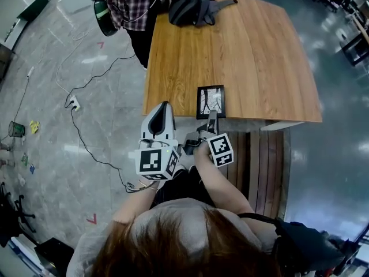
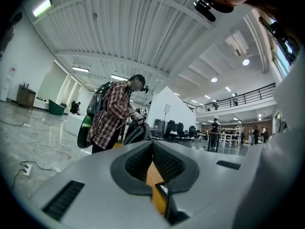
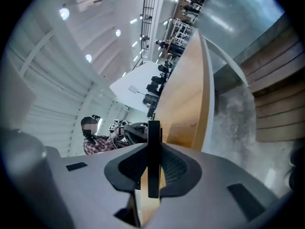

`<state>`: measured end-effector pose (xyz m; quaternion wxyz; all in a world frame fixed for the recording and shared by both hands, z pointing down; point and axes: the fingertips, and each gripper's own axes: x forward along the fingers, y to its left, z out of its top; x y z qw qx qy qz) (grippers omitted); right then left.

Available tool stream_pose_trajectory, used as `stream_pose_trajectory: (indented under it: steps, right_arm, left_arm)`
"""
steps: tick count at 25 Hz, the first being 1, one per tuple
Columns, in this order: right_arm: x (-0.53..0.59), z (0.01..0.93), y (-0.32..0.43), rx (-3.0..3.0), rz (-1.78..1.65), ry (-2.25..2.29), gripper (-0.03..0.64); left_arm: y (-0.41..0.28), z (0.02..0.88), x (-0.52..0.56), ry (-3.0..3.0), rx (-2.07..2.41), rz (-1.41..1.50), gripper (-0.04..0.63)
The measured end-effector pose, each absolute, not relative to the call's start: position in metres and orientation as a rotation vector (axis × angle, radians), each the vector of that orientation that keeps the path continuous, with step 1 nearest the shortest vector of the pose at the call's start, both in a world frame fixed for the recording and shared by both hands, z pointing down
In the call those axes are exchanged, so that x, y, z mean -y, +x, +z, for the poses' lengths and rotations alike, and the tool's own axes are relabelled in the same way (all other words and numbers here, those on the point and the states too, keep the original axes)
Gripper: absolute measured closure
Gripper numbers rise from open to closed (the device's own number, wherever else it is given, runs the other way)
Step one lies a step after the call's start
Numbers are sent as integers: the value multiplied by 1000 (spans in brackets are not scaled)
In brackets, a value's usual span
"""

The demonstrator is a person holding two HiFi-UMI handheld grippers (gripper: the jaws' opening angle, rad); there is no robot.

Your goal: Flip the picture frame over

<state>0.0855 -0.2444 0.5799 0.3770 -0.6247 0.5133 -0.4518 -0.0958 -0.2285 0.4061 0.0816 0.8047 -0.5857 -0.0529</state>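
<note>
Clamping picture frame (image 1: 211, 101) by near edge, right gripper (image 1: 212, 120) at table (image 1: 259, 51) rim.

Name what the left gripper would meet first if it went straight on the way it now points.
Likely the backpack at the table's far end; the left gripper points over bare wood, though depth is unclear.

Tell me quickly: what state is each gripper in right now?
Left gripper: closed, holding nothing.
Right gripper: closed on the near edge of the picture frame.
</note>
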Motion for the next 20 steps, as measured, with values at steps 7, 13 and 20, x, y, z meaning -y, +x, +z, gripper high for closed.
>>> stream_pose_trajectory:
  steps: [7, 13, 20]
  right_arm:
    - [238, 620, 81, -1209, -1338, -1524, 529]
    - [245, 640, 82, -1197, -1491, -1420, 529]
    - [249, 646, 85, -1313, -1539, -1351, 528]
  left_arm:
    - [-93, 411, 229, 2411, 1741, -137, 588]
    - [-85, 414, 228, 2421, 1710, -132, 588]
    - [-73, 417, 232, 2430, 1683, -126, 588]
